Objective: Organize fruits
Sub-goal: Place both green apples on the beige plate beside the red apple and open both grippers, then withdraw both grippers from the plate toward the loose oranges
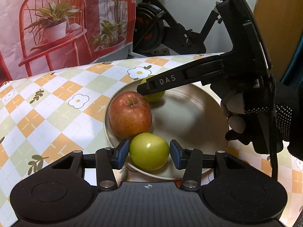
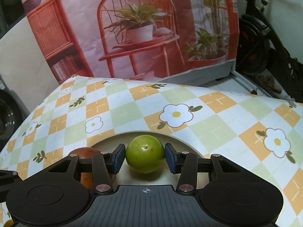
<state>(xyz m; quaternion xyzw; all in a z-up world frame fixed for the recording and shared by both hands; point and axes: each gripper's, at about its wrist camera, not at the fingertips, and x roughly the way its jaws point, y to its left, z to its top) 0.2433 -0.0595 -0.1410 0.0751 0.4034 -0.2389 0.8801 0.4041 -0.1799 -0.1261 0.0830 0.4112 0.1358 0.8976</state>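
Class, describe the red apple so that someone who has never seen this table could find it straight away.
Find the checked, flower-printed tablecloth and the round pale plate on it. Three fruits sit on the plate; the red apple lies at its left side. It is the largest fruit and the only red one, the others being green.

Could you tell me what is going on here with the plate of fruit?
A person holds a gripper in each gloved hand over a plate with a red apple beside two green fruits. The left gripper brackets the near green fruit; the right gripper brackets the far green fruit.
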